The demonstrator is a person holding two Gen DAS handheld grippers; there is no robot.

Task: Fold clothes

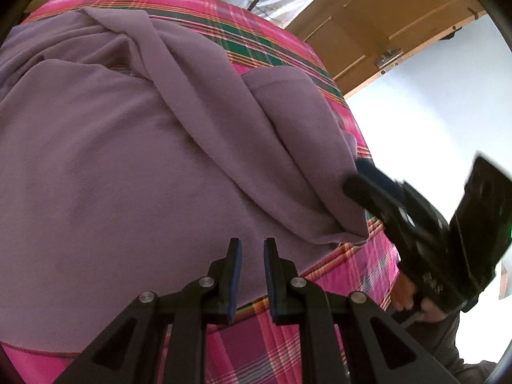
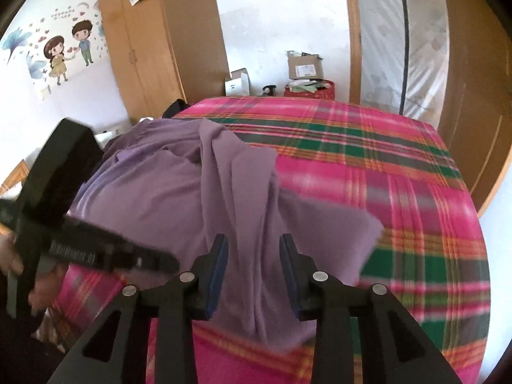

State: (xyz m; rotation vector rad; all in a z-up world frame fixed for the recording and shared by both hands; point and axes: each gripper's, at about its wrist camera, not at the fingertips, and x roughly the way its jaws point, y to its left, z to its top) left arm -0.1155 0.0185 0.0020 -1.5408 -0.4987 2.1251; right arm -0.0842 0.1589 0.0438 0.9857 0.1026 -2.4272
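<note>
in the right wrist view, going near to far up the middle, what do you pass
right gripper → purple garment → pink plaid bedspread → red basket → cardboard box

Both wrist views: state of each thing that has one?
Purple fleece garment: rumpled, partly folded over itself, lying on the bed.
Pink plaid bedsheet: spread over the bed, under the garment.
Left gripper: jaws slightly apart, nothing between them.
Right gripper: open, above the garment's edge.
Wooden wardrobe: doors closed.
</note>
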